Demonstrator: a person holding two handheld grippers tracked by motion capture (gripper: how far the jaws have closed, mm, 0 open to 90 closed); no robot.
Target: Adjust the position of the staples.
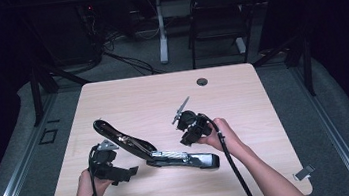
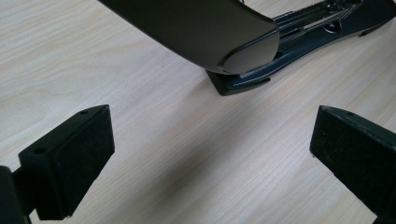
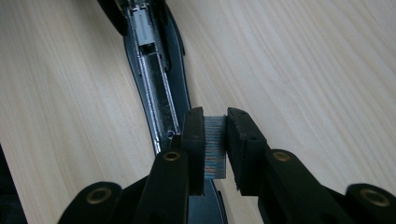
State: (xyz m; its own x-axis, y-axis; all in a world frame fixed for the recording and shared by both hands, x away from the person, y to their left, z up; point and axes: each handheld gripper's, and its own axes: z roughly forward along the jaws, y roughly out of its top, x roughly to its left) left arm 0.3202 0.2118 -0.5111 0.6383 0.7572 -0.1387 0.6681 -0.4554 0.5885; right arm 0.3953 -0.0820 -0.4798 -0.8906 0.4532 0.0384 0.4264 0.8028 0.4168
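One open stapler (image 1: 156, 153), one staple strip (image 3: 215, 147), two claws.

No legible text, label, brand or number — not on the stapler (image 1: 159, 153) (open), nor the desk (image 1: 242, 94).

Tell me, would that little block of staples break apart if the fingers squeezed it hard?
Maybe. The staples look like many thin wires stuck side by side, so a hard squeeze or twist might snap the strip. It looks small and light, pinched in the right gripper above the open stapler.
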